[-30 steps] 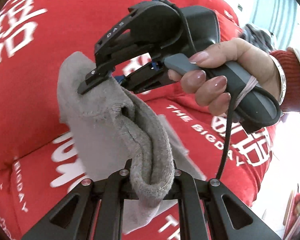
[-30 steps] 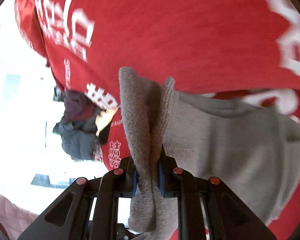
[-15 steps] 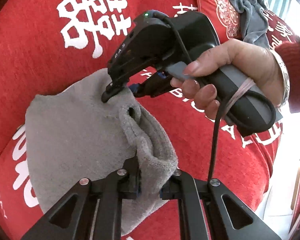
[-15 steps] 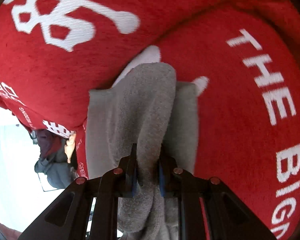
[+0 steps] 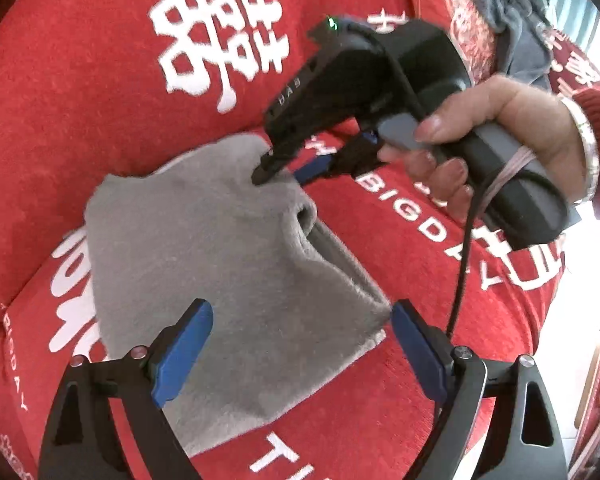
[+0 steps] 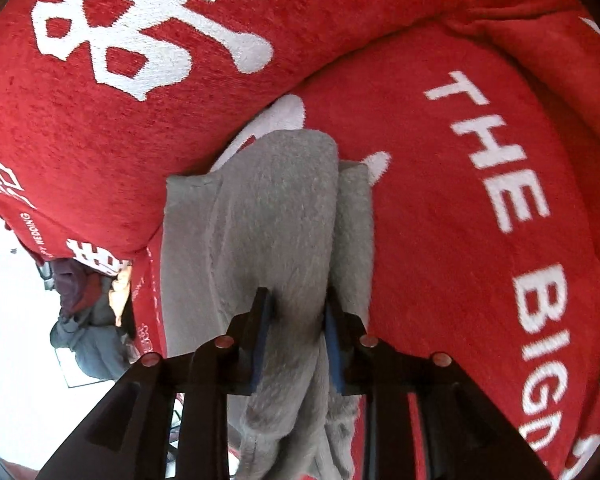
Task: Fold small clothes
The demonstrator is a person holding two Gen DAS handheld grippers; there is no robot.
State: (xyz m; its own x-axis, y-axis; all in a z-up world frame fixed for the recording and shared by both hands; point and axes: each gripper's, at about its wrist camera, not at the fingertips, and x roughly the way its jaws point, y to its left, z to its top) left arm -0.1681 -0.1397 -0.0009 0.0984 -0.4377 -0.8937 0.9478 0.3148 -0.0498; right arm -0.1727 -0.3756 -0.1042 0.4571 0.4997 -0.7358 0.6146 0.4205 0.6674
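A small grey plush garment (image 5: 220, 272) lies spread on the red seat cushion (image 5: 400, 420), its folded edge facing right. My left gripper (image 5: 300, 344) hangs just above the garment's near edge. Its jaws are opening and stand wide, the blue pads clear of the cloth on both sides. A hand (image 5: 500, 120) holds my right gripper (image 5: 288, 170) at the garment's far corner. In the right wrist view the right gripper (image 6: 298, 316) straddles a raised fold of the garment (image 6: 276, 208). Its jaws are opening and the fold sits loosely between them.
A red back cushion (image 5: 80, 80) with white lettering rises behind the garment. A dark grey garment (image 5: 512, 20) lies on the cushion at the far right. More clothes (image 6: 84, 320) are heaped beyond the sofa's edge. The right gripper's cable (image 5: 464, 264) hangs over the seat.
Both grippers came down with the grey garment and laid it on the seat. The left jaws let go and spread wide. The right jaws have parted around the fold.
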